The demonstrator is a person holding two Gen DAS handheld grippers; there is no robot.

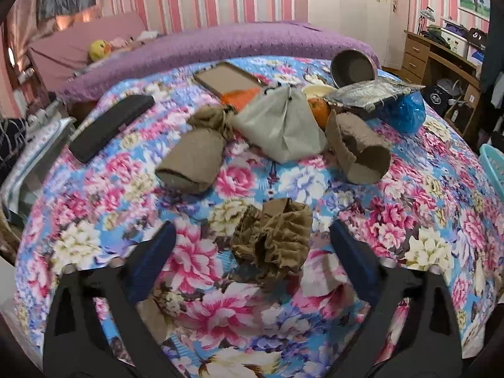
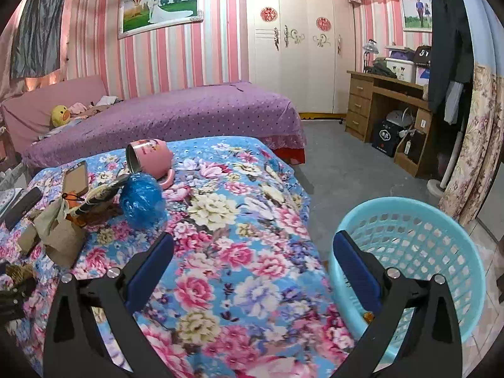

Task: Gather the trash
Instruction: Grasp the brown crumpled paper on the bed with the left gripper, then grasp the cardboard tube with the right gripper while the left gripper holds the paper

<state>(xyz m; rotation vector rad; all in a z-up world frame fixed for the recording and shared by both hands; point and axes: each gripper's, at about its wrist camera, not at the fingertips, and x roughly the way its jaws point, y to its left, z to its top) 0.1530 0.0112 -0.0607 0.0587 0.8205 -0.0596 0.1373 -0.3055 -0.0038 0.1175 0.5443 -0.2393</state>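
A crumpled wad of brown paper lies on the floral bedspread, between the fingers of my left gripper. The jaws are open and neither blue pad touches the wad. Further back lie two cardboard tubes, a grey paper bag, a foil tray and a blue plastic bag. My right gripper hangs open and empty over the bedspread's right edge. Its right finger is in front of a light blue basket.
A black case, a flat frame and a pink metal mug also lie on the bedspread. Behind it is a purple bed. A wooden desk and a white wardrobe border the grey floor.
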